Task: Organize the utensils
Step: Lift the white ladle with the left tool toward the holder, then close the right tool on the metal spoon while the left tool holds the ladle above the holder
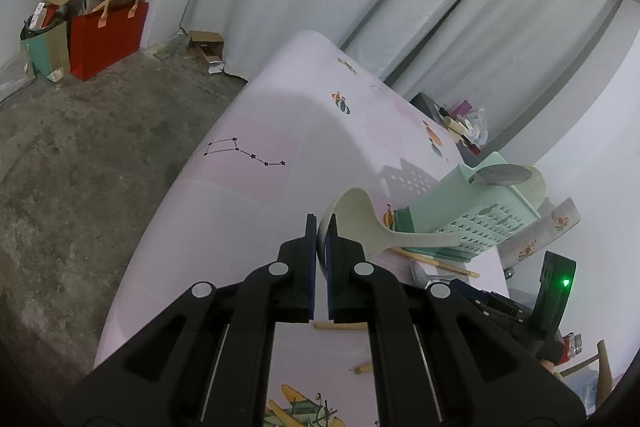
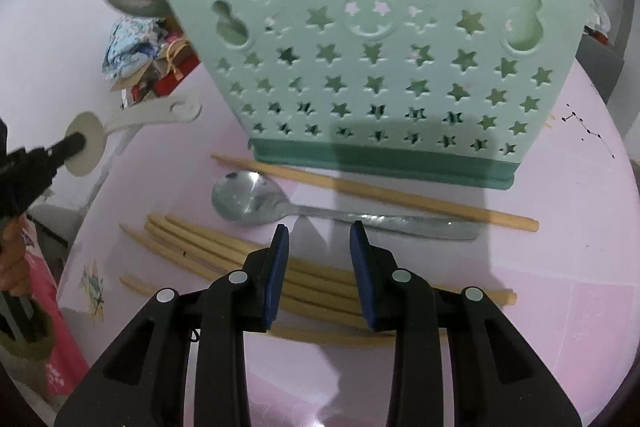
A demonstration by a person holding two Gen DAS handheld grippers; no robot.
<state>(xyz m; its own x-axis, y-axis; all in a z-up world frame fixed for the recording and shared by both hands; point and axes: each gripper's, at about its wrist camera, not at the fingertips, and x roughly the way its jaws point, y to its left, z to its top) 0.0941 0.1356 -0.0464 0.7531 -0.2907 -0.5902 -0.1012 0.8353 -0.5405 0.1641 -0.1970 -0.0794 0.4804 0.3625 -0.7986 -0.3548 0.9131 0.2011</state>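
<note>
My left gripper point(image 1: 321, 223) is shut on the bowl rim of a cream plastic ladle point(image 1: 360, 223), held above the pink table point(image 1: 256, 211); the ladle also shows at the left in the right wrist view point(image 2: 86, 143). A mint green utensil holder point(image 2: 372, 55) with star holes stands on the table and shows in the left wrist view point(image 1: 472, 203) with a steel ladle point(image 1: 504, 174) in it. My right gripper point(image 2: 319, 227) is open and empty over a steel spoon point(image 2: 256, 197) and several wooden chopsticks point(image 2: 240, 259).
One chopstick point(image 2: 372, 191) lies along the holder's base. The table edge drops to a concrete floor point(image 1: 80, 167) on the left. A red bag point(image 1: 106, 39) and boxes stand by the far wall. Clutter point(image 1: 464, 127) sits beyond the table's far corner.
</note>
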